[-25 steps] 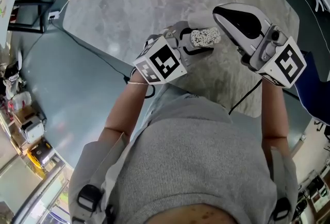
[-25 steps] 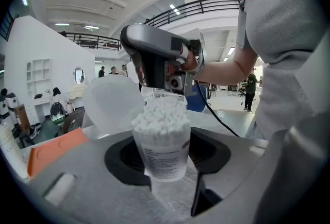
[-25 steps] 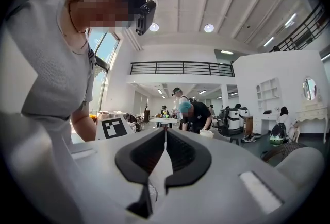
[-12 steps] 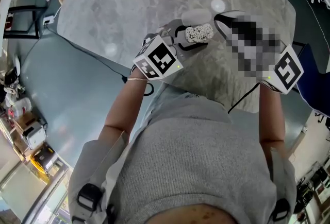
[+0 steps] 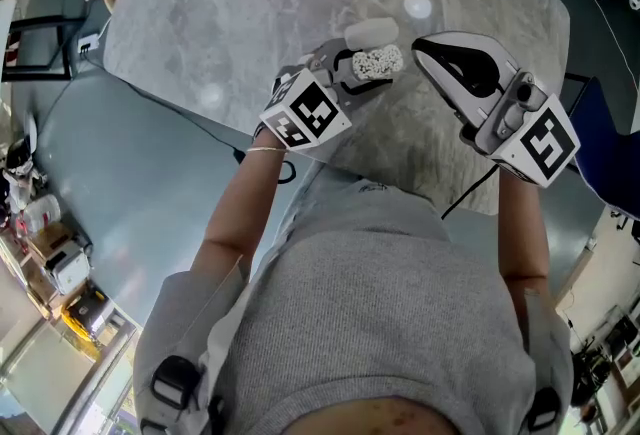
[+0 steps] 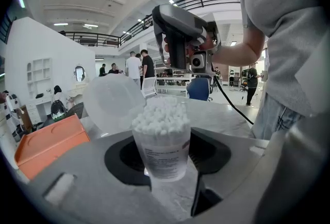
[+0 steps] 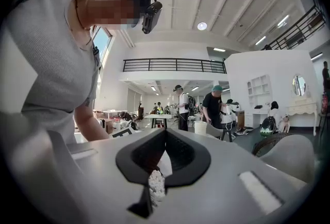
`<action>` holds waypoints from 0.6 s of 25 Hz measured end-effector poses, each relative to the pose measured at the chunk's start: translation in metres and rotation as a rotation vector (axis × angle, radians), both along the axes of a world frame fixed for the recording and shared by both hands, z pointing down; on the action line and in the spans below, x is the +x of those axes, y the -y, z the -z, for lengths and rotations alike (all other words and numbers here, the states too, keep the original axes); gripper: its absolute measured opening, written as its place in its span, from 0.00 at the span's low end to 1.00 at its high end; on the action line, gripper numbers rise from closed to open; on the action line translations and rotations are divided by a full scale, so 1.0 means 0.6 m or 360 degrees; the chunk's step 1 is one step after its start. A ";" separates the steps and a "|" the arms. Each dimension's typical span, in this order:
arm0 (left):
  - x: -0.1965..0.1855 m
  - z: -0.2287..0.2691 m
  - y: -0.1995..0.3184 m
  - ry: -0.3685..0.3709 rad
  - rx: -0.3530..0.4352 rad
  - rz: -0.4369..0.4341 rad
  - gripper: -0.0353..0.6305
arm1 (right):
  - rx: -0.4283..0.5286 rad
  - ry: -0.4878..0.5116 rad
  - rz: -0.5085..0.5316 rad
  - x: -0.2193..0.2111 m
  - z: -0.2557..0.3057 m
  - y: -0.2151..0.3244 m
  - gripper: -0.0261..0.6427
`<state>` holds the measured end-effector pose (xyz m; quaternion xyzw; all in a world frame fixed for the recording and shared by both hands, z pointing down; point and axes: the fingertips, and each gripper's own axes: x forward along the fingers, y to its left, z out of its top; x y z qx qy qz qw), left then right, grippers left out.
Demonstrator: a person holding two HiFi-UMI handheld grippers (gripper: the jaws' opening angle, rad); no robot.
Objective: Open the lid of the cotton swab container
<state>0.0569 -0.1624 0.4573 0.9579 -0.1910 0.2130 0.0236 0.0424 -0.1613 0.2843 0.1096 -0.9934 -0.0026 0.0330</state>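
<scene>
Over the surface (image 5: 220, 13), cotton swab container (image 6: 161, 151) is clamped steady by left tool (image 5: 360, 75), lid (image 6: 111, 107) swung open; right tool (image 5: 420, 45) shut, empty.

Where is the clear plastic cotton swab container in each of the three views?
Head view: the clear plastic cotton swab container sits top centre.
Left gripper view: container, middle, slightly low.
Right gripper view: low centre, only its white swab tips show.
Shared landmark: the person's grey shirt.

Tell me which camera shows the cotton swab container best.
The left gripper view: the cotton swab container fills the middle, lid open. The head view shows it small from above; the right gripper view, only a sliver of swabs.
</scene>
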 end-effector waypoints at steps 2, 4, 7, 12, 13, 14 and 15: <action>0.000 -0.010 0.000 0.0008 -0.0010 0.0002 0.37 | -0.0013 -0.0006 -0.0004 0.002 -0.007 -0.003 0.04; 0.000 -0.019 0.001 0.0012 -0.0016 0.0005 0.37 | -0.0023 -0.0007 -0.0008 0.005 -0.012 -0.005 0.04; 0.002 -0.034 0.001 0.0032 -0.0025 0.0000 0.37 | -0.0032 -0.0015 -0.0015 0.008 -0.020 -0.007 0.04; 0.005 -0.058 -0.001 0.0074 -0.0045 -0.0022 0.37 | -0.0052 -0.0019 -0.0022 0.012 -0.026 -0.007 0.04; 0.006 -0.063 -0.003 0.0085 -0.0047 -0.0028 0.37 | -0.0061 -0.0019 -0.0025 0.010 -0.027 -0.007 0.04; 0.006 -0.067 -0.003 0.0093 -0.0049 -0.0034 0.37 | -0.0076 -0.0019 -0.0033 0.008 -0.027 -0.007 0.04; 0.007 -0.072 -0.004 0.0097 -0.0053 -0.0037 0.37 | -0.0095 -0.0017 -0.0042 0.006 -0.026 -0.007 0.04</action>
